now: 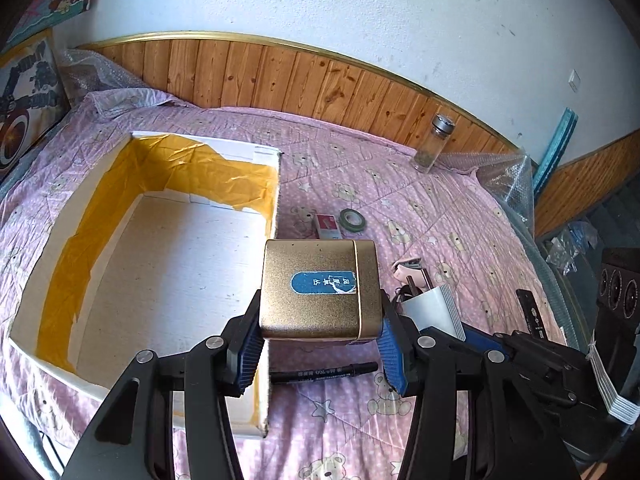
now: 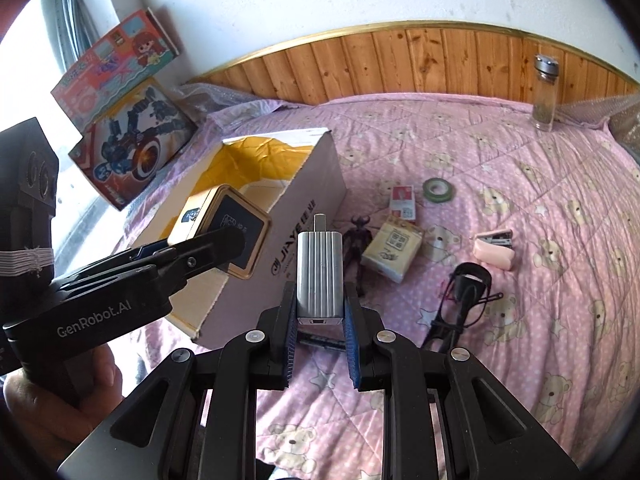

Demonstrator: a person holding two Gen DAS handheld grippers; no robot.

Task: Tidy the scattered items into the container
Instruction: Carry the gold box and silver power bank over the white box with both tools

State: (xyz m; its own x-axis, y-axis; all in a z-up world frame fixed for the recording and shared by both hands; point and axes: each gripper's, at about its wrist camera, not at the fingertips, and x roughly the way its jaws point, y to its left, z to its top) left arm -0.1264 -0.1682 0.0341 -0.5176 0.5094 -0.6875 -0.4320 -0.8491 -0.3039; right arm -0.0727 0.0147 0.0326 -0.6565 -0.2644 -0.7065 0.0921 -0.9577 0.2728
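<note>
1. Left gripper (image 1: 320, 344) is clamped on a gold tin (image 1: 318, 288), held over the right rim of the open box (image 1: 152, 240).
2. Right gripper (image 2: 320, 344) is closed on a silver charger (image 2: 319, 276) — box lettering is seen only here.
3. A black marker (image 1: 324, 372) is partly hidden below the tin.

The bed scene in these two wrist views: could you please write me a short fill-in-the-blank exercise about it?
1. The left gripper is shut on a ____-coloured tin.
2. The right gripper is shut on a ribbed silver ____.
3. The white box is partly lined with torn ____ paper.
4. The glass bottle stands upright near the ____ panelling.

Missing words: gold; charger; yellow; wooden
</note>
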